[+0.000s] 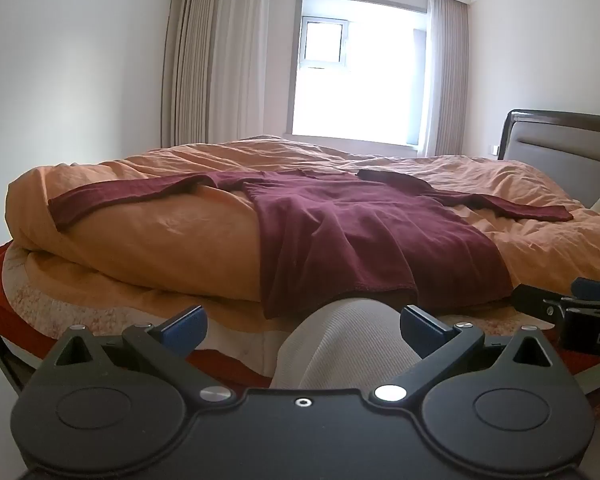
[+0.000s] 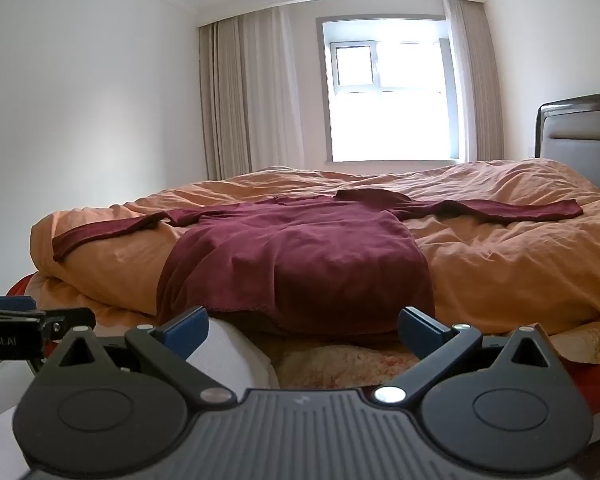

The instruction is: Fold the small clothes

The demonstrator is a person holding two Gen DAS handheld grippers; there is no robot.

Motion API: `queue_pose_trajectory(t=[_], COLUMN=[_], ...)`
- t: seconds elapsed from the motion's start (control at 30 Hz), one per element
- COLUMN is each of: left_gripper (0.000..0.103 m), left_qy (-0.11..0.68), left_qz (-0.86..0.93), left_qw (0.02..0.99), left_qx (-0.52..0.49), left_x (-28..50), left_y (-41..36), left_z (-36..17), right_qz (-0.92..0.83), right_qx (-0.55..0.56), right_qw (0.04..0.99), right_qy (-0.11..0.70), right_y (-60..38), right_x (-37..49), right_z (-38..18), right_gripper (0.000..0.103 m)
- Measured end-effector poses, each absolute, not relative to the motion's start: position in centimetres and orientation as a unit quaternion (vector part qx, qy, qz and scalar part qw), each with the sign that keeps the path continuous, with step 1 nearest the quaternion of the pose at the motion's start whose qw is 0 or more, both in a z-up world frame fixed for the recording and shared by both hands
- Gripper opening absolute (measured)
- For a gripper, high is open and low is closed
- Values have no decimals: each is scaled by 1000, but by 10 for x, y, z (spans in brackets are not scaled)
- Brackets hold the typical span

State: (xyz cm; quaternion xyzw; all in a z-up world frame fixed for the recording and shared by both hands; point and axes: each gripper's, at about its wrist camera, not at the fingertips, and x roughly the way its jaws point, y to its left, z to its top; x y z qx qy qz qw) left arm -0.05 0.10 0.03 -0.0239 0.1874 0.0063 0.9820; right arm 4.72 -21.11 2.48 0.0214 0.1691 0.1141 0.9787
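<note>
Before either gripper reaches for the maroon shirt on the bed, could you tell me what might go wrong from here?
The maroon shirt lies on a soft, rumpled orange duvet, so an open gripper may pinch bedding along with fabric. The shirt's hem hangs over the duvet's edge, so a tug could slide the whole garment off. Both sleeves lie spread far apart, with the left gripper and right gripper low at the bed's edge, so reaching them may drag across the body.

Daylight is pouring in through the far window (image 1: pixel 360 68), which is blowing out to pure white and leaving the walls softly lit. The near side of the orange duvet (image 2: pixel 500 264) is sitting in dim shade. Fisheye distortion is bending both views, and the corners are darkening to black.
</note>
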Motion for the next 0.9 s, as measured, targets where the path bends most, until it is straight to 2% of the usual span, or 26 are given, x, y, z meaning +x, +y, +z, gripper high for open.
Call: queue_pose_trajectory(t=[0.9], left_gripper=[102], left_qy=[188], left_qz=[5], left_qw=[982], left_qx=[-23], left_x=[0], left_y=[0], left_z=[0], right_qz=[106], right_qx=[25], right_qw=[978], right_qy=[176], right_y=[-213], right_x=[50], right_z=[21], right_gripper=[103])
